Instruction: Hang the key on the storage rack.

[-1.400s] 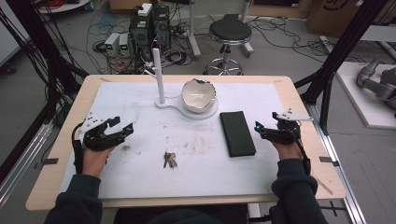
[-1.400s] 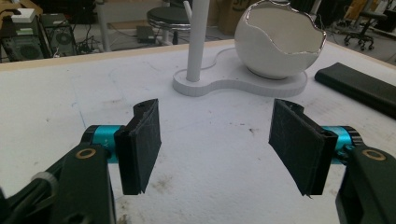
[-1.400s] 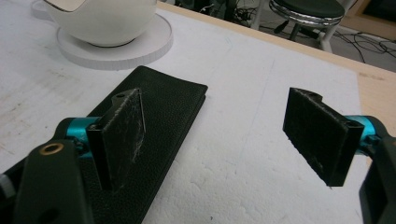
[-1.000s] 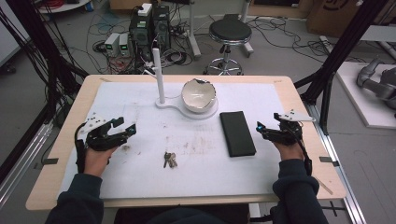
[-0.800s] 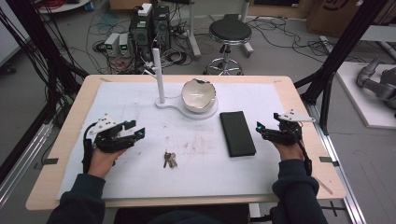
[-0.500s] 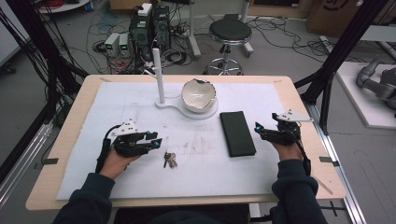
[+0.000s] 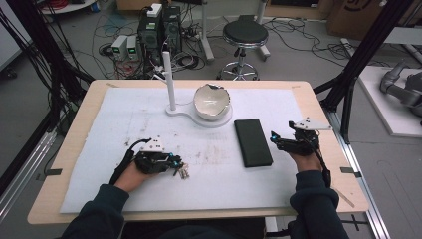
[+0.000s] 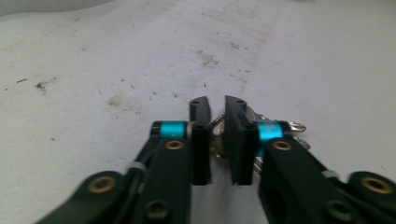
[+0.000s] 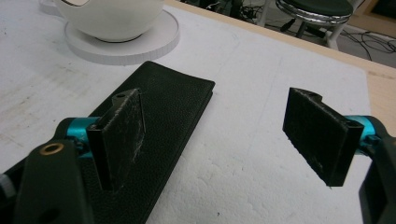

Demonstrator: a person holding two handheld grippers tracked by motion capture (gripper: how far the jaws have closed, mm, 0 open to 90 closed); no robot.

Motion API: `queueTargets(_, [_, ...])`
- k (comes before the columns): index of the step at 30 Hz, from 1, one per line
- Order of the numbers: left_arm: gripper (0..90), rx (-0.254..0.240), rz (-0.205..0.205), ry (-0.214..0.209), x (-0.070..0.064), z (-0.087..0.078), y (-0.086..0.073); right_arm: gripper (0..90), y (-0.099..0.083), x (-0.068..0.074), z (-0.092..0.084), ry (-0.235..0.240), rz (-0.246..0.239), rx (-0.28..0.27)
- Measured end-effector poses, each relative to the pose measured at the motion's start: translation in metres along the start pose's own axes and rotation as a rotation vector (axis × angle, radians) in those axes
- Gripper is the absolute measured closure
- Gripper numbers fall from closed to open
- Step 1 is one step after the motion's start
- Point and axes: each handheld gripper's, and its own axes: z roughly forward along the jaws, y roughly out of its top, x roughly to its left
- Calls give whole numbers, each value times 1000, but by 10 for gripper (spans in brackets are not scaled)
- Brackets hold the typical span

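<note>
In the high view the left gripper (image 7: 175, 165) sits in the lower left of the frame on the white foam mat (image 7: 124, 119), its tips at a small bunch of silver metal keys on a ring (image 7: 183, 172) that lies on the mat just left of centre. Its jaws have just been closing, and in the left gripper view the two black pads (image 8: 201, 135) stand nearly together with the key ring (image 8: 217, 133) pinched between them, the key blades poking out to the right of the jaws. The right gripper (image 7: 278, 141) rests at the right edge of the mat, just beside the flat black leather wallet (image 7: 253, 142); in the right gripper view its jaws stand wide apart with nothing between them, the wallet (image 9: 168, 112) lying under the left-hand pad. At the upper centre a broken white ceramic bowl (image 7: 212, 101) sits on the round base of a white stand with an upright post (image 7: 170, 79).
</note>
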Motion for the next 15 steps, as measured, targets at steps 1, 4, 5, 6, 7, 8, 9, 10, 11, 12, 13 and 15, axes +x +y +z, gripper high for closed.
queueTargets(1, [871,1,-9,-3,-1,0,0,210,0,1,-2,-1,-2,-4])
queueTargets(4, [876,-13,-17,-10,-2,-2,1,210,1,2,-3,-3,-7,-7])
queueTargets(5, [876,-39,-28,-20,-4,-4,1,210,2,3,-5,-7,-5,-12])
queueTargets(6, [877,-53,-39,-20,-6,-5,1,210,3,4,-5,-5,-7,-14])
queueTargets(7, [877,-68,-51,-18,-7,-7,1,210,5,4,-6,-6,-8,-19])
queueTargets(8, [877,-75,-51,-14,-9,-9,2,210,6,5,-6,-6,-10,-22])
queueTargets(9, [877,-96,-58,-10,-10,-10,3,210,7,6,-5,-5,-11,-24])
queueTargets(10, [877,-96,-58,-10,-10,-10,3,210,7,6,-4,-3,-14,-24])
queueTargets(11, [878,-118,-67,-7,-9,-13,4,210,8,7,-3,-3,-13,-21])
queueTargets(12, [878,-118,-67,-7,-9,-13,4,210,7,6,-1,-1,-15,-13])
queueTargets(13, [878,-144,-71,5,-8,-17,7,210,6,6,1,2,-11,-7])
queueTargets(15, [878,-175,-76,18,-6,-21,11,210,4,4,3,9,-4,3])
